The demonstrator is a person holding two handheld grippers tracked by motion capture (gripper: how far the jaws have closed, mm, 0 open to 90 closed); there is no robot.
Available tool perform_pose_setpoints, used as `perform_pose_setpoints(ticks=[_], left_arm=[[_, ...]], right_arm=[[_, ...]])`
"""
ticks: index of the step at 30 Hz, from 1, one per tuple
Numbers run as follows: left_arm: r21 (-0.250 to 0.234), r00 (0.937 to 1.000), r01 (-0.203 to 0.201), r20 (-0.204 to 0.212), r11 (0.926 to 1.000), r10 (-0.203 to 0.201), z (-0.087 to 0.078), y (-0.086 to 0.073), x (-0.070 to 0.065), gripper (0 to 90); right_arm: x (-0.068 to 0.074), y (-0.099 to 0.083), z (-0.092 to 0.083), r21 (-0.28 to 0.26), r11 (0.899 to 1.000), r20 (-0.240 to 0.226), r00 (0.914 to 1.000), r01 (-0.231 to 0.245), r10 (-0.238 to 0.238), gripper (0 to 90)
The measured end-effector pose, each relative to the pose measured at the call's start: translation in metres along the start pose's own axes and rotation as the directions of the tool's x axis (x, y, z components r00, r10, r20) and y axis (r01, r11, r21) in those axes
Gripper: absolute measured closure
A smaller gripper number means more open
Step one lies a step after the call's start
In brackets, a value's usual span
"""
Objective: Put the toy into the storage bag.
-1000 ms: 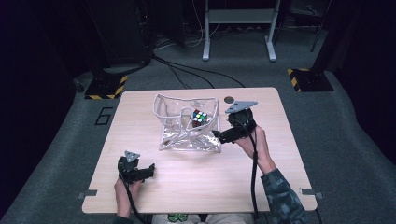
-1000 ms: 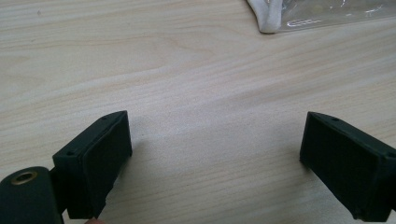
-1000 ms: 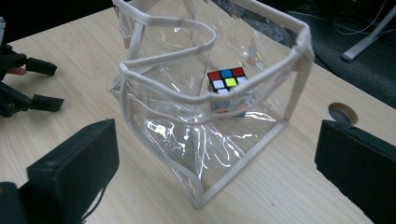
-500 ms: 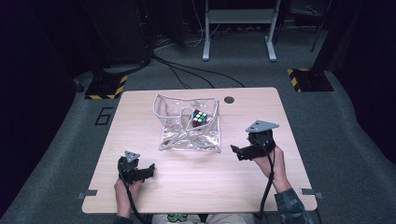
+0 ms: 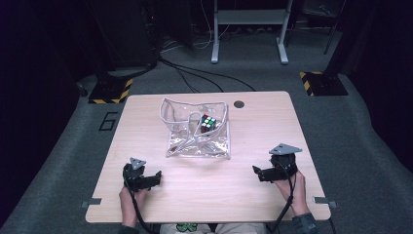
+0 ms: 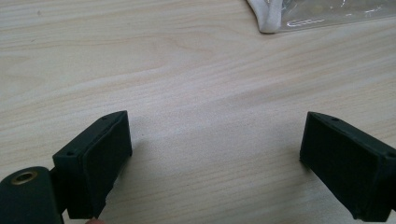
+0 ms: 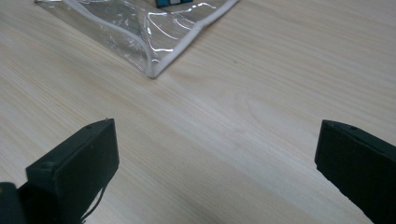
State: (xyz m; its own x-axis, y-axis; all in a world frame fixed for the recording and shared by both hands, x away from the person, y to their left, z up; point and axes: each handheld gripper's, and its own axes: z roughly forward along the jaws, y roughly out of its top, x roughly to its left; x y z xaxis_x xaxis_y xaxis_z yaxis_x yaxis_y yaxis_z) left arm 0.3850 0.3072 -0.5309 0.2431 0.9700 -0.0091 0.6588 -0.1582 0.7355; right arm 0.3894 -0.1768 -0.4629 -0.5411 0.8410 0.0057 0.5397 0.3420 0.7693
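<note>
A clear plastic pouch (image 5: 197, 130) with white trim lies in the middle of the wooden table (image 5: 253, 190), and a colourful puzzle cube (image 5: 209, 122) sits inside it. My left gripper (image 5: 157, 177) rests near the table's front left, open with nothing between its jaws. Over at the front right, my right gripper (image 5: 256, 172) is also open and empty, well clear of the pouch. A corner of the pouch (image 6: 317, 11) shows at the top of the left gripper view. Its trimmed corner (image 7: 154, 51) and a bit of the cube (image 7: 170, 2) appear in the right gripper view.
A dark round grommet (image 5: 238, 104) sits in the table near its far edge. Beyond the table are grey carpet, black cables (image 5: 195, 75), a metal stand (image 5: 248, 29) and yellow-black striped bases (image 5: 319, 83).
My right gripper has drawn back from the pouch's right side to the table's front right. The pouch and cube stayed put. The left gripper has not moved.
</note>
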Motion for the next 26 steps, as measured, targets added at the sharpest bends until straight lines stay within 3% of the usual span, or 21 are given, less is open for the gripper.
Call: perform_pose_setpoints(ticks=[8, 13, 15, 17, 20, 22, 24, 26], left_arm=[[0.001, 1.0, 0.001, 0.0, 1.0, -0.001, 0.0, 0.0, 0.0, 8.8], [0.001, 1.0, 0.001, 0.0, 1.0, -0.001, 0.0, 0.0, 0.0, 8.8], [0.001, 1.0, 0.0, 0.0, 1.0, 0.0, 0.0, 0.0, 0.0, 8.8], [0.001, 1.0, -0.001, 0.0, 1.0, 0.001, 0.0, 0.0, 0.0, 8.8], [0.0, 1.0, -0.002, -0.001, 1.0, 0.002, 0.0, 0.0, 0.0, 8.8], [-0.001, 1.0, -0.002, -0.001, 1.0, 0.002, 0.0, 0.0, 0.0, 8.9], [0.0, 1.0, -0.002, 0.0, 1.0, 0.002, 0.0, 0.0, 0.0, 8.9], [-0.001, 1.0, -0.001, 0.0, 1.0, 0.001, 0.0, 0.0, 0.0, 8.9]], right_arm=[[-0.017, -0.034, 0.002, 0.023, 0.998, 0.071, 0.996, -0.056, 0.054, 0.0], [-0.031, -0.053, 0.003, 0.026, 0.995, 0.115, 0.9893, -0.094, 0.091, 0.0], [-0.035, -0.058, 0.003, 0.003, 0.993, 0.142, 0.9832, -0.116, 0.115, 0.0], [-0.039, -0.061, 0.004, -0.008, 0.99, 0.138, 0.9805, -0.14, 0.14, 0.0], [-0.042, -0.068, 0.008, -0.003, 0.991, 0.172, 0.9765, -0.132, 0.13, 0.0], [-0.044, -0.071, 0.01, 0.01, 0.991, 0.168, 0.977, -0.135, 0.131, 0.0], [-0.043, -0.073, 0.008, -0.029, 0.99, 0.189, 0.9714, -0.141, 0.144, 0.0], [-0.046, -0.075, 0.009, -0.03, 0.986, 0.182, 0.9692, -0.163, 0.166, 0.0]])
